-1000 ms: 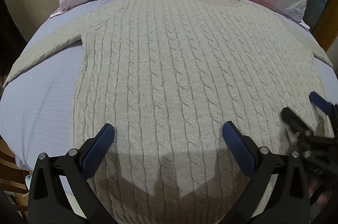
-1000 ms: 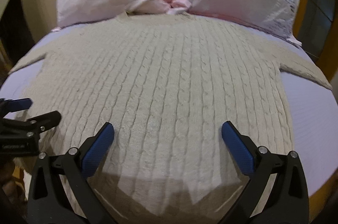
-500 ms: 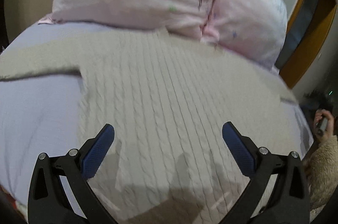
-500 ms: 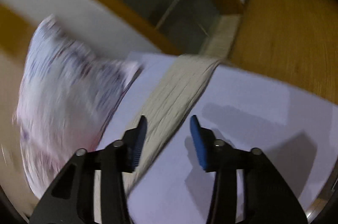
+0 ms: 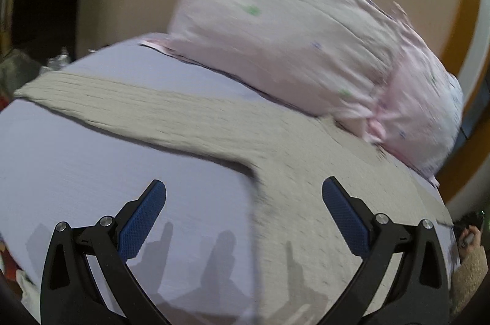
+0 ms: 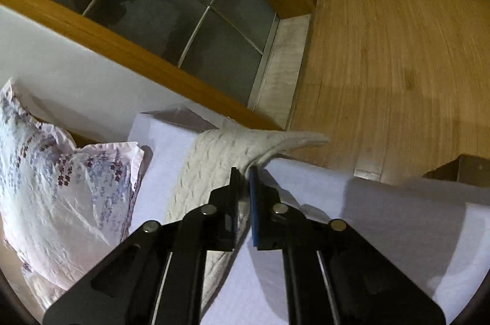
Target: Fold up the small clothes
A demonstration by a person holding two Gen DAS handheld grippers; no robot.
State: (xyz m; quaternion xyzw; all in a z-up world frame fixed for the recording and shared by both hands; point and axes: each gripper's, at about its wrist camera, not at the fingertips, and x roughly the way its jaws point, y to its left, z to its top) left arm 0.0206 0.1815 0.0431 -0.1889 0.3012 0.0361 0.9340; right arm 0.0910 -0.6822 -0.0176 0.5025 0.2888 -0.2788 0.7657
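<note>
A beige cable-knit sweater [image 5: 321,202] lies flat on a bed with a lilac sheet [image 5: 92,171]. Its left sleeve [image 5: 122,107] stretches out to the left. My left gripper [image 5: 243,202] is open and empty, above the sweater's armpit and side edge. In the right wrist view the sweater's right sleeve [image 6: 214,165] lies across the bed's far edge. My right gripper [image 6: 243,171] is shut on the sleeve near its cuff, and the cuff end [image 6: 303,139] sticks out past the edge.
A pink flowered pillow [image 5: 306,49] lies at the head of the bed, also in the right wrist view [image 6: 61,181]. Wooden floor [image 6: 398,49] and a wood-framed glass door [image 6: 171,6] lie beyond the bed. The person's right hand [image 5: 468,239] shows at the far right.
My right gripper swung right to the sleeve and closed on it near the cuff. My left gripper moved left, from over the sweater's body to its armpit and left sleeve, staying open.
</note>
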